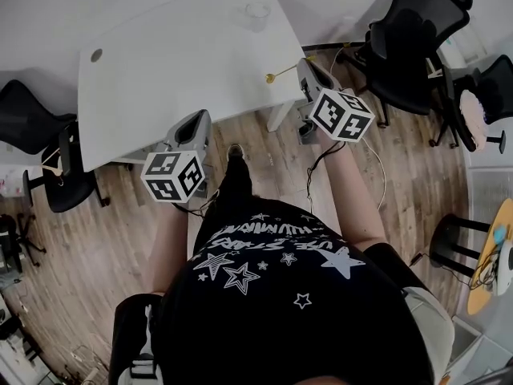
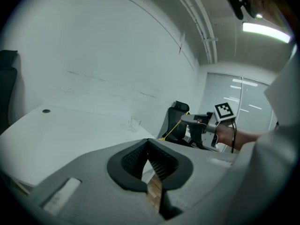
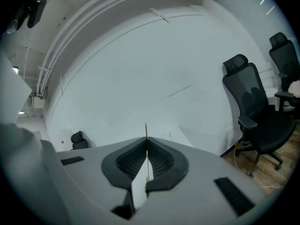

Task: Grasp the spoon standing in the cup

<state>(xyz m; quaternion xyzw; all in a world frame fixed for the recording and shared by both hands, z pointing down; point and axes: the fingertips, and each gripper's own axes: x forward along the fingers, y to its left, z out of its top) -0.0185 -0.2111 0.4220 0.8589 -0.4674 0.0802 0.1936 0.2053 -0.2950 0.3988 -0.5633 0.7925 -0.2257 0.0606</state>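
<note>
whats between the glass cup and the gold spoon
Nothing: bare white tabletop separates the clear glass cup from the thin gold spoon, as the head view shows.

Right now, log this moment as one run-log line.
right tool: shut on spoon, held apart from cup | left tool: shut, empty | cup: on white table, spoon not in it

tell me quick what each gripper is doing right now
left gripper: closed, empty
right gripper: closed on the spoon
</note>
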